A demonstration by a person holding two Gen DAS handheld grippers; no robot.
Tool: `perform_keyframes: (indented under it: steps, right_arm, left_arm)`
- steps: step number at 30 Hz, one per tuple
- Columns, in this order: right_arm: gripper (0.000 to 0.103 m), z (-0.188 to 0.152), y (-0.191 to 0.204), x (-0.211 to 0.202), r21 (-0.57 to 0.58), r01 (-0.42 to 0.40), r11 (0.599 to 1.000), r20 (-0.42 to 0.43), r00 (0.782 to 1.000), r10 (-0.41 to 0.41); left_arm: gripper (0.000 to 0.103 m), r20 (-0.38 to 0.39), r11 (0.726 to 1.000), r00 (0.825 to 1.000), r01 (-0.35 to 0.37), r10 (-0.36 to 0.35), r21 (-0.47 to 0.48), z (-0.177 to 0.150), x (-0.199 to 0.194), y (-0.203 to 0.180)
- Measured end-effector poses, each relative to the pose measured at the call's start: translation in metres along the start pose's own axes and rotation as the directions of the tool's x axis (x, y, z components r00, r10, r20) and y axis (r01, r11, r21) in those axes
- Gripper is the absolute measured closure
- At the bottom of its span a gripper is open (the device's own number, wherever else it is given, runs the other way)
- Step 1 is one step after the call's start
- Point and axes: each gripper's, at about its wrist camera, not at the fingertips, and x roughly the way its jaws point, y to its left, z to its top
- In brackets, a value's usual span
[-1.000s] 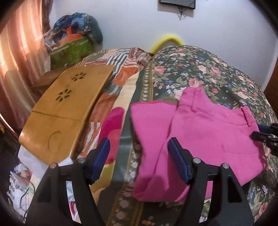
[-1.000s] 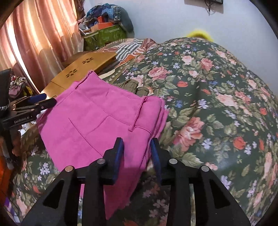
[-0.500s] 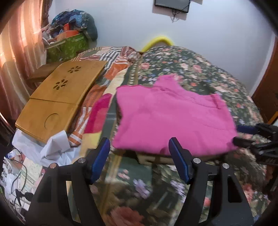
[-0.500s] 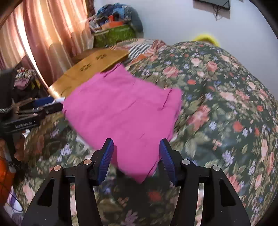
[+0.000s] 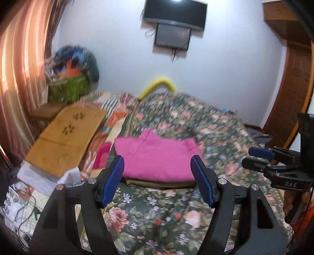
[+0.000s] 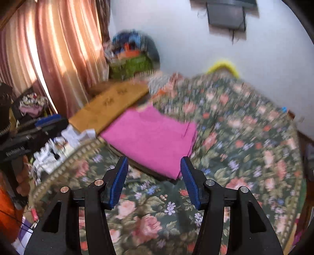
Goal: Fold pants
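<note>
- the pink pants (image 5: 157, 157) lie folded into a compact rectangle on the floral bedspread (image 5: 157, 211), towards its left side, resting on top of an olive-brown folded garment (image 5: 157, 182) whose edge peeks out underneath.
- the left gripper (image 5: 158, 181) hangs above the bed short of the stack, its blue pads wide apart with nothing between them.
- the right gripper (image 6: 154, 181) is likewise clear of the cloth; its jaws have just been opening and now stand apart, empty.
- to my eye the fold looks finished and both tools are off the fabric.
- just left of the stack sit a wooden lap desk (image 5: 66, 137) and a striped patchwork blanket (image 5: 111, 109); crumpled white paper (image 5: 49, 176) and cables spill off that side.
- further off: a green basket of clothes (image 5: 68, 88), pink curtains (image 5: 17, 68), a wall-mounted screen (image 5: 174, 11).
- risks from here, as i judge them: the pants sit near the bed's edge, so a careless nudge could tip the stack off the bed.
- the top layers are loose, so a pad dragging across could pull a fold open.
- both views are blurred, so the far corners' neatness is hard to confirm.
</note>
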Motion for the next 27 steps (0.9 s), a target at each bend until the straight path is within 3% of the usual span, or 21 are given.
perform_keyframes:
  steps: [5,9,16,21,25,27]
  right_arm:
    - [0.05,0.003,0.022,-0.081,-0.004,0.018,1.0,0.17,0.985,-0.017]
    - [0.047,-0.005,0.039,-0.14,0.005,0.029,1.0,0.3,0.954,-0.029]
    - [0.046,-0.024,0.065,-0.194,0.006,0.064,0.998,0.409,0.911,-0.06]
    - [0.035,-0.037,0.08,-0.216,0.014,0.089,0.996,0.46,0.884,-0.086]
    - [0.02,-0.042,0.086,-0.224,0.019,0.107,0.994,0.488,0.867,-0.102]
    - [0.018,-0.044,0.09,-0.228,0.02,0.117,0.993,0.502,0.857,-0.111]
  left_arm:
    - [0.029,0.121,0.999,0.992,0.017,-0.023,0.048,0.006,-0.069,-0.034]
    - [0.028,0.202,0.996,0.978,0.028,-0.045,0.088,0.004,-0.12,-0.06]
    - [0.019,0.298,0.993,0.951,0.061,-0.089,0.103,-0.009,-0.183,-0.081]
    - [0.011,0.327,0.992,0.941,0.057,-0.091,0.114,-0.021,-0.207,-0.089]
    - [0.004,0.35,0.993,0.933,0.052,-0.085,0.104,-0.028,-0.222,-0.087]
    - [0.002,0.363,0.994,0.929,0.046,-0.079,0.098,-0.03,-0.229,-0.085]
